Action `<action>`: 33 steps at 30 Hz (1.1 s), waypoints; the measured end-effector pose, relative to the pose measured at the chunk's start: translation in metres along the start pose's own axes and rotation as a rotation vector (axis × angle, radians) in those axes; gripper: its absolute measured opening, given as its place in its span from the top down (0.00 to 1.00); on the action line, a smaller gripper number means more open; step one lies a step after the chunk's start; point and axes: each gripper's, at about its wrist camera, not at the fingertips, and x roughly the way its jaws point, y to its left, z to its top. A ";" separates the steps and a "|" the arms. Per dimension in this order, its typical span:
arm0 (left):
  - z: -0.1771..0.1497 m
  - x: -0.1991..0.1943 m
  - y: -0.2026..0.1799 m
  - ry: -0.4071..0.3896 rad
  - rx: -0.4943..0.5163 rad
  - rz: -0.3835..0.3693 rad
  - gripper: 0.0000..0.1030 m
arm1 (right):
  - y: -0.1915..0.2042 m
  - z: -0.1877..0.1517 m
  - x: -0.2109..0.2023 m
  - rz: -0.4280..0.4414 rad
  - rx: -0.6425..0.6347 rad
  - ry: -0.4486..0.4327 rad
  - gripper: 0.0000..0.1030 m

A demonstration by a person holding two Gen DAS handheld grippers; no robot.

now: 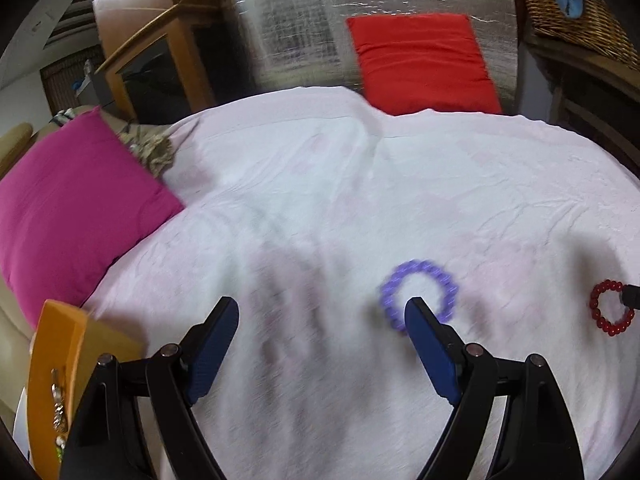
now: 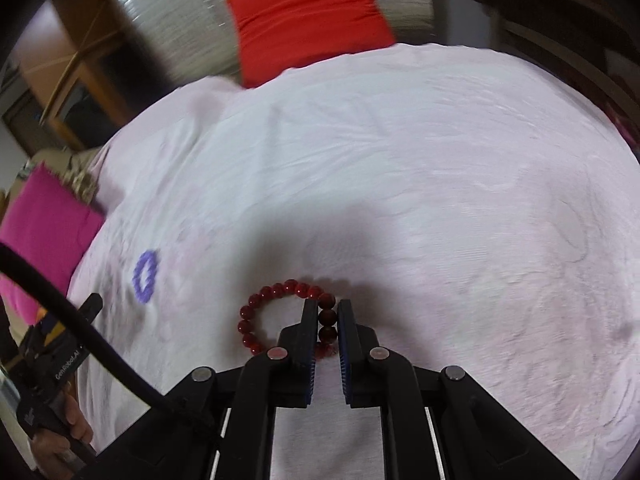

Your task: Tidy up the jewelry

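Red bracelet (image 2: 280,312): glossy beads, pinched by right gripper (image 2: 328,312) (low over sheet (image 2: 440,200)).
Left gripper (image 1: 320,312): spread wide, beside blurred purple bracelet (image 1: 420,294).

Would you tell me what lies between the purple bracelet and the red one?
Only bare pink sheet lies between purple bracelet and red bracelet, in the right wrist view.

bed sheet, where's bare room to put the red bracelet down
The sheet is bare from the red bracelet, pinched in the right gripper, out to the red cushion. Also bare: the stretch between the pink cushion and purple bracelet. It is crowded near the open left gripper, by the purple bracelet and orange box.
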 end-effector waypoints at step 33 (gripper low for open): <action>-0.017 0.028 0.035 0.252 -0.173 -0.338 0.91 | -0.012 -0.004 0.005 -0.027 0.075 0.006 0.89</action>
